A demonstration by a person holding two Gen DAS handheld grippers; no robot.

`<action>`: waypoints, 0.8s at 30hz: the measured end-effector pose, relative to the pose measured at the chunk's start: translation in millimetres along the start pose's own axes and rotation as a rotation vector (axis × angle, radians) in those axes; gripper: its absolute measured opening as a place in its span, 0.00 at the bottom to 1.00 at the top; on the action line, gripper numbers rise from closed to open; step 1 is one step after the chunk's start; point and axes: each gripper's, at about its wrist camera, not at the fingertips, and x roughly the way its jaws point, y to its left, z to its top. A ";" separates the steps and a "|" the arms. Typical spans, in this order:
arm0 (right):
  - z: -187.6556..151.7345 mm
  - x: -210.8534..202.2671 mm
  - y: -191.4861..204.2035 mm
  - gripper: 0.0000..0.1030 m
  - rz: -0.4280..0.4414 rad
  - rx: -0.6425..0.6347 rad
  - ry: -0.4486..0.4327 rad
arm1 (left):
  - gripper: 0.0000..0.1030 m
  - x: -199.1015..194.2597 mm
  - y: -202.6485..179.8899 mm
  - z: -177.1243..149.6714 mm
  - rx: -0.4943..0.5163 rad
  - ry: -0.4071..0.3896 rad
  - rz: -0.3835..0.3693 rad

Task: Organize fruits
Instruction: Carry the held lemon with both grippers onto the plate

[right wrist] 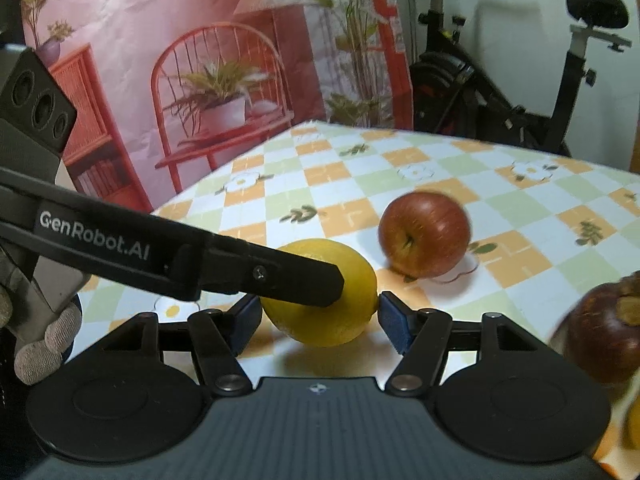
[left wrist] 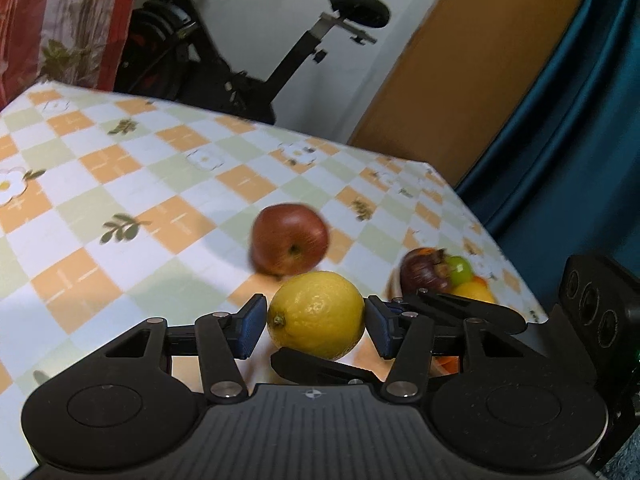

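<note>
Lemon (right wrist: 320, 292) sits squeezed between the right gripper's (right wrist: 318, 322) blue pads, bright yellow, dimpled skin. The left gripper (left wrist: 316, 326) brackets the same lemon; can't tell if it's pressing. Just beyond the jaws, a red apple (right wrist: 425, 234) on the checkered tablecloth (right wrist: 360, 168); right of them, a dark mangosteen (right wrist: 604, 332).

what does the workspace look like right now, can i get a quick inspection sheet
surface: checked tablecloth, lying flat
job's things: lemon between both grippers; red apple on the cloth behind it; mangosteen, green fruit and yellow fruit grouped near the right edge
clutter: nothing seen
grippers: right gripper shut on the lemon; left gripper pads flank the lemon, contact unclear; gloved hand on the left one
cables: nothing seen
surroundings: exercise bike, printed backdrop, blue curtain
</note>
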 end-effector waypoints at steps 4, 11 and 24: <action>4.4 -23.2 -7.1 0.64 -0.020 0.006 -0.038 | 0.54 1.6 -25.9 8.1 0.035 -0.016 -0.024; 4.3 -75.1 -35.4 0.65 -0.087 0.053 -0.105 | 0.53 22.0 -85.1 19.5 0.124 -0.013 -0.082; -27.3 -165.7 -110.1 0.65 -0.249 0.144 -0.132 | 0.54 89.8 -194.4 7.2 0.294 0.100 -0.183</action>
